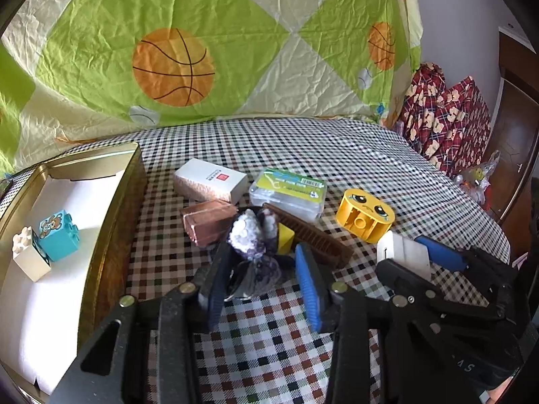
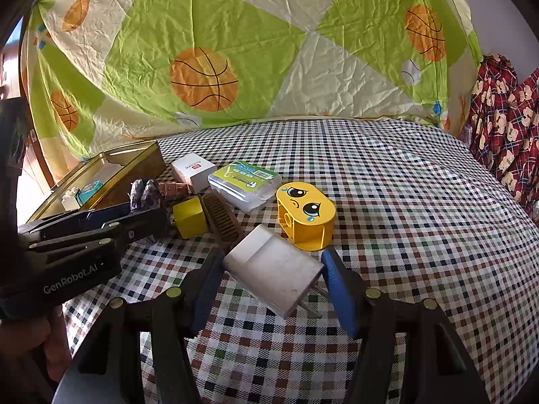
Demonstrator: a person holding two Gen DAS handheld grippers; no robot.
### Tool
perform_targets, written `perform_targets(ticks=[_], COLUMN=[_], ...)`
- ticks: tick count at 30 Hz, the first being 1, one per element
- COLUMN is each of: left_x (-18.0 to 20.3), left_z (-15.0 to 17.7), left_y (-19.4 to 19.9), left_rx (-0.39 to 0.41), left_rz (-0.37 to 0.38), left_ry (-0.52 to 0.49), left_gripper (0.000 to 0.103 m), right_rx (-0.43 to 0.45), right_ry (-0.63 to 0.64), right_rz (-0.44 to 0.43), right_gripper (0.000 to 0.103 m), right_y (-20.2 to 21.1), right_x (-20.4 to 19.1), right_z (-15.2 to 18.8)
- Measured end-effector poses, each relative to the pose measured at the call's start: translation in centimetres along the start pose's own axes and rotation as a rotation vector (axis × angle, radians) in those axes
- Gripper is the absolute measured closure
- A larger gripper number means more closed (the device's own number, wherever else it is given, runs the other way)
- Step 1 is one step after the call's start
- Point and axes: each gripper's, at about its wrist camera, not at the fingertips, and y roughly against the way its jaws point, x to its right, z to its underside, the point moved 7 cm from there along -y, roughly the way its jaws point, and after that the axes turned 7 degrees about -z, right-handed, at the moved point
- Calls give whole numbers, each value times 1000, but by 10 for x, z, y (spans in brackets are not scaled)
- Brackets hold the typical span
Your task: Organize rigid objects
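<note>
Jaws of the left gripper [image 1: 262, 269] spread around a purple crystal rock [image 1: 251, 235] on the checked table [image 2: 387, 181], pads flanking it, contact unclear. Right gripper [image 2: 273, 282] jaws wide apart either side of a white plug adapter [image 2: 273, 269], prongs toward the camera. "GenRobot.AI" readable on the left gripper's body, right view only. Only in the left view: inside of the gold tin [image 1: 131, 168], teal block [image 1: 59, 235] and white block [image 1: 28, 257] on its white liner.
</note>
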Motion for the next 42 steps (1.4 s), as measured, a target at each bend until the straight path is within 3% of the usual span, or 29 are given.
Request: perform_targets(ticks=[15, 28, 42], left_x=[-8, -14, -15], left_z=[-3, -7, -7], left_y=[23, 48, 58], left_rx=[108, 234, 289], left_rz=[-13, -54, -70], left_ry=[16, 43, 38], left_gripper=[65, 65, 65], right_rx=[24, 95, 199], right_ry=[5, 23, 56], right_rz=[-1, -15, -20], right_gripper=[41, 41, 41], right_y=[4, 16, 34], right_x=[-1, -6, -10], right_z=[-1, -3, -6])
